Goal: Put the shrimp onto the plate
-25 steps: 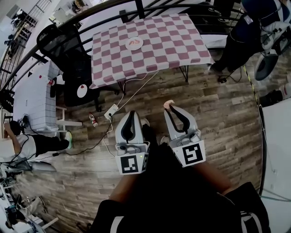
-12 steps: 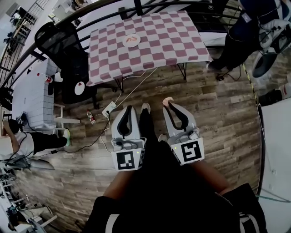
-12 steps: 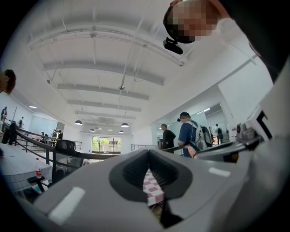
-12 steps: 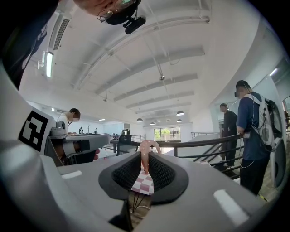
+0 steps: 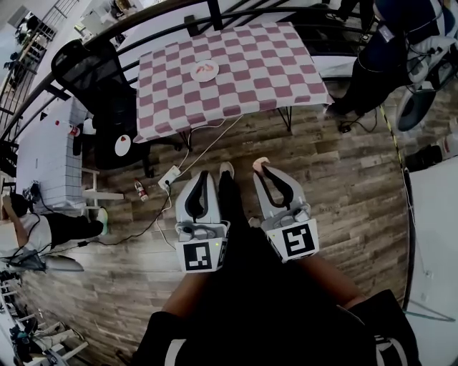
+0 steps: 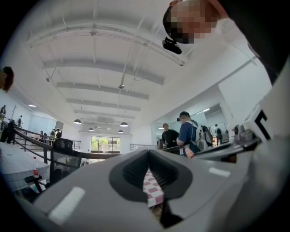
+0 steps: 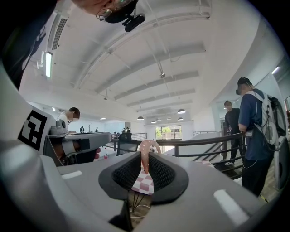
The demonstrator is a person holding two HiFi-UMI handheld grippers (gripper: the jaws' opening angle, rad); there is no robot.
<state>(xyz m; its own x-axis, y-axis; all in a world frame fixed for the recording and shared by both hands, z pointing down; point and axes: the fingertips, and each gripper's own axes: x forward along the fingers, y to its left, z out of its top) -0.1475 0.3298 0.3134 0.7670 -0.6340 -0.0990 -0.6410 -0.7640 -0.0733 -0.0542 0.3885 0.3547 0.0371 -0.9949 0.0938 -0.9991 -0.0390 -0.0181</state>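
A white plate (image 5: 205,71) with a pink shrimp (image 5: 204,69) on it rests on the red-and-white checked table (image 5: 250,64) far ahead. My right gripper (image 5: 260,166) is shut on another pink shrimp (image 7: 147,152), whose curved end sticks out above the jaw tips (image 5: 260,164). My left gripper (image 5: 201,176) is shut with nothing between its jaws. Both grippers hang side by side over the wooden floor, well short of the table. Through each gripper's jaw gap a strip of the checked cloth (image 6: 153,188) shows.
A black chair (image 5: 100,75) stands left of the table, with a railing (image 5: 164,18) behind. A power strip (image 5: 170,176) and cables lie on the floor between me and the table. A person (image 5: 390,50) stands at the table's right; a white table (image 5: 46,154) is at left.
The table and plate have shifted slightly left and nearer in the head view as I walk. Both grippers keep their hold and stay side by side.
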